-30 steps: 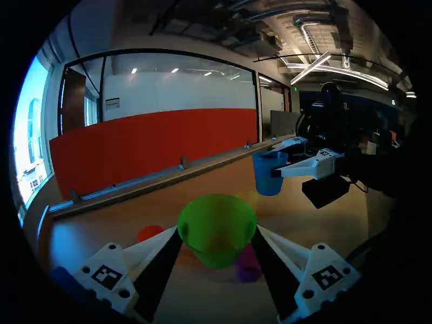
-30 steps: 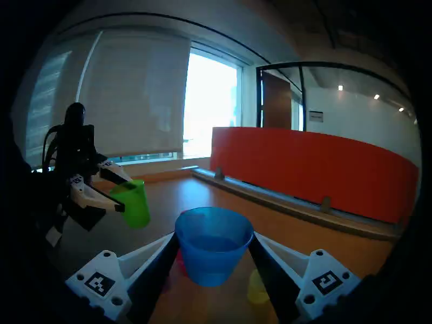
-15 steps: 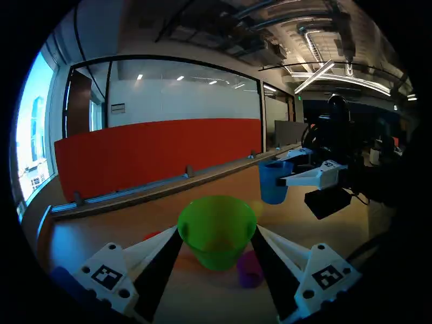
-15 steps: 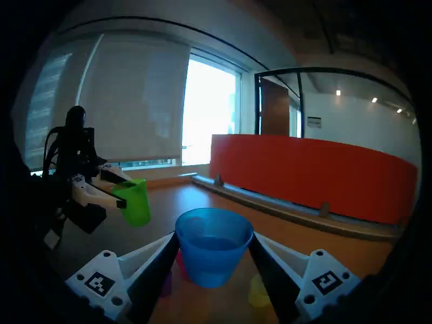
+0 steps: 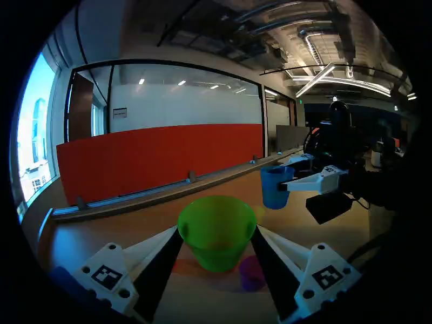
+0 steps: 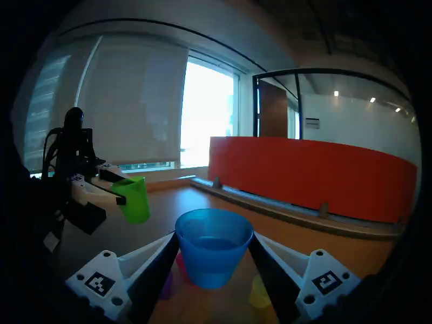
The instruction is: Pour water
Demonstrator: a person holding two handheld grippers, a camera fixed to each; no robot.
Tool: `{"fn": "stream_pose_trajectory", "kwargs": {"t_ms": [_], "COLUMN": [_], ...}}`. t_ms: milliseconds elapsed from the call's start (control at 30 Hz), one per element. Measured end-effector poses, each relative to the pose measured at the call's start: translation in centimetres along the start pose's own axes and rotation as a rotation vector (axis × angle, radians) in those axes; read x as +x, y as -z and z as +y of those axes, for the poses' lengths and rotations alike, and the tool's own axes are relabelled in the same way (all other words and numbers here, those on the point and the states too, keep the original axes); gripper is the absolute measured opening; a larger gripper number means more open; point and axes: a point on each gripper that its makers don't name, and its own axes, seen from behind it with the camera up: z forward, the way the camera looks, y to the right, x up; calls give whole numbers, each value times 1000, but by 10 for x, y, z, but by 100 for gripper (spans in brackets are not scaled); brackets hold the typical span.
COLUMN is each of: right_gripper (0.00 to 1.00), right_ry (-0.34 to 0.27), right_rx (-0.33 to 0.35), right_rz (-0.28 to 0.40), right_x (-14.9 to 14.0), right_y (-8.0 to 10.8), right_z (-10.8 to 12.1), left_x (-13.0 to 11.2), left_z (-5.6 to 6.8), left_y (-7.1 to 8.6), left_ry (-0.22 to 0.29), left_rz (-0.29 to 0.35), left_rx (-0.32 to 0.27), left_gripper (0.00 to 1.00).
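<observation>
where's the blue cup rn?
The blue cup is clamped in the right tool, bottom centre of right gripper view; up-right of the green cup in left gripper view.

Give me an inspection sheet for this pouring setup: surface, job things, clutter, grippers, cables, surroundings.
Surface: brown wooden tabletop, no spill seen.
Job's things: green plastic cup and blue translucent plastic cup, both held above the table; the blue one seems to hold water.
Clutter: small purple cup and small yellow cup on the table.
Grippers: left gripper shut on the green cup; right gripper shut on the blue cup.
Cables: dark loops, likely cables, by the left gripper's body.
Surroundings: orange-red partition, bright window.
</observation>
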Motion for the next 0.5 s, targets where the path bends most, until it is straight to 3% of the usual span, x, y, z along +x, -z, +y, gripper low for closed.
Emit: {"fn": "stream_pose_trajectory", "kwargs": {"t_ms": [500], "right_gripper": [91], "right_ry": [3], "right_rx": [2], "right_rz": [-1], "right_x": [0], "right_y": [-2], "right_z": [-1], "left_x": [5], "left_z": [-3], "left_y": [-2], "left_ry": [13], "left_rz": [21], "left_rx": [7], "left_gripper": [86]}}
